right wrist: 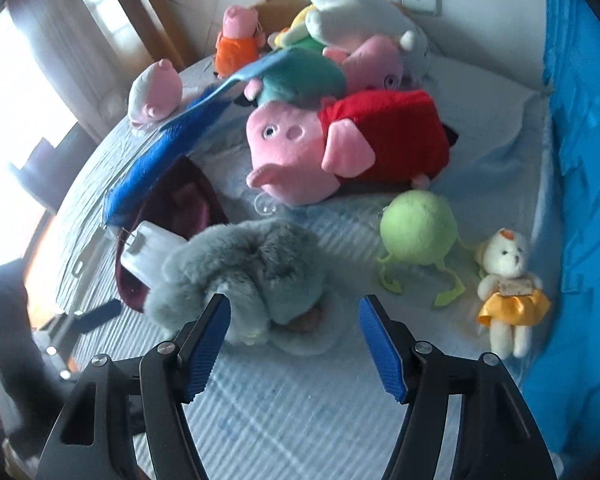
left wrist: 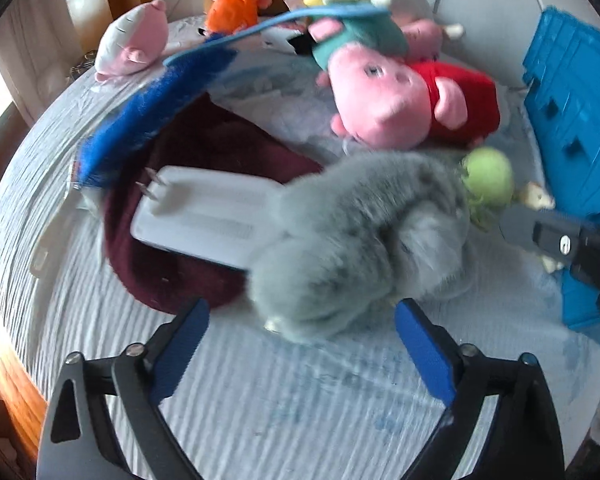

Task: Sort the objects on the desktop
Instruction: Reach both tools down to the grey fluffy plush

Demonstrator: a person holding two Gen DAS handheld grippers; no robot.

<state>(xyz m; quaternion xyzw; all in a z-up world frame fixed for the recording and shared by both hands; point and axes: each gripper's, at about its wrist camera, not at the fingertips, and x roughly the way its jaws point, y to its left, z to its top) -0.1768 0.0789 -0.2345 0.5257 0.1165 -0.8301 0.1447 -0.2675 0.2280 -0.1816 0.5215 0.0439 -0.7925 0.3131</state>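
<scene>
one blurred grey plush (left wrist: 356, 248) hides charger (left wrist: 204, 212).

Table cover (right wrist: 284, 412): pale blue-white, fine ribbed stripes.
Furry toy (right wrist: 244, 276): grey, mottled lighter at the tips.
Big pig (right wrist: 296, 152): pink head, red dress.
Second pig (left wrist: 356, 36): pink, teal dress.
Small pig (right wrist: 238, 36) at the back: pink, orange dress.
Ball toy (right wrist: 418, 230): light green, green strings.
Little bear (right wrist: 508, 280): white, yellow-orange skirt.
Brush (left wrist: 148, 116): deep blue bristles, lighter blue handle.
Cloth (left wrist: 180, 264): dark maroon; the flat case (left wrist: 204, 220) on it white.
Bin (left wrist: 576, 120): bright blue.
Finger pads (right wrist: 206, 354): blue, ridged, on black arms.
</scene>
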